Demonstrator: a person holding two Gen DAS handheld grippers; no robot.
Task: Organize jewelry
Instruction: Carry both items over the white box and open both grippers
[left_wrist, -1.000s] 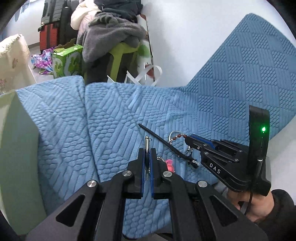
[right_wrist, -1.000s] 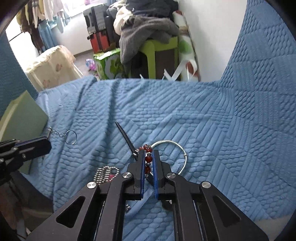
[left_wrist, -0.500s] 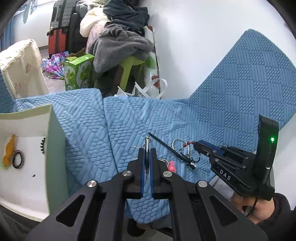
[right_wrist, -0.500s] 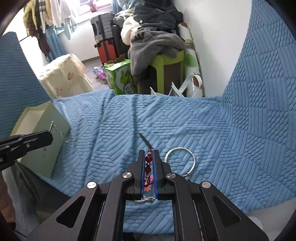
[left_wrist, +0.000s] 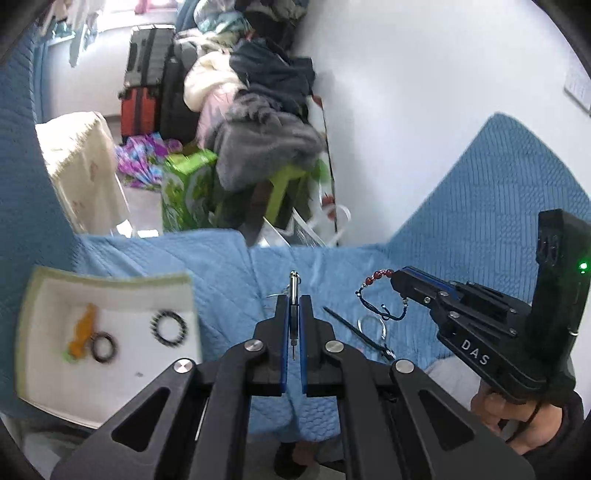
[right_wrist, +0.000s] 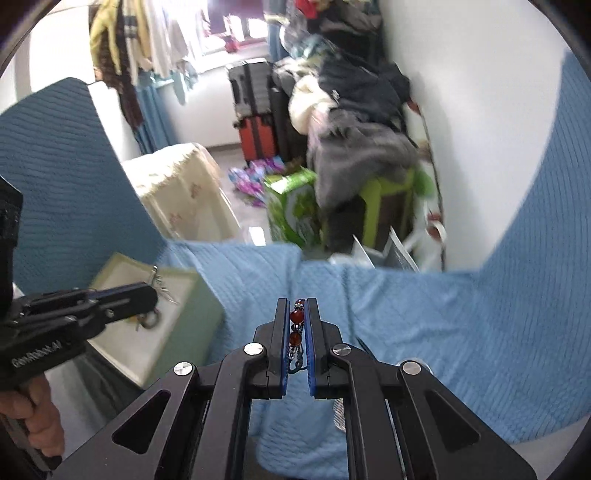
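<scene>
My left gripper (left_wrist: 294, 295) is shut on a silver keychain (left_wrist: 293, 286), its chain and ring hanging (right_wrist: 151, 319) over the pale green box (left_wrist: 173, 280). My right gripper (right_wrist: 296, 308) is shut on a red-bead bracelet (right_wrist: 296, 316); in the left wrist view the beads (left_wrist: 380, 274) and dark blue cord hang from it in the air, right of my left gripper. The box's white inside holds an orange piece (left_wrist: 83, 328), a dark ring (left_wrist: 104, 347) and a black beaded ring (left_wrist: 168, 328). A black stick (left_wrist: 354, 334) and a silver ring (left_wrist: 371, 326) lie on the blue quilt (left_wrist: 229, 258).
The quilt (right_wrist: 443, 314) covers the bed and rises at the right. Beyond its far edge stand a green carton (right_wrist: 291, 206), a green stool with piled clothes (right_wrist: 354, 147), suitcases (right_wrist: 255, 110) and a cream-covered piece (right_wrist: 177, 177). A white wall (left_wrist: 424, 110) is at the right.
Both grippers have risen off the quilt with their pieces and swung left. The box's inside has come into view under my left gripper. The bracelet now hangs free in the air.
</scene>
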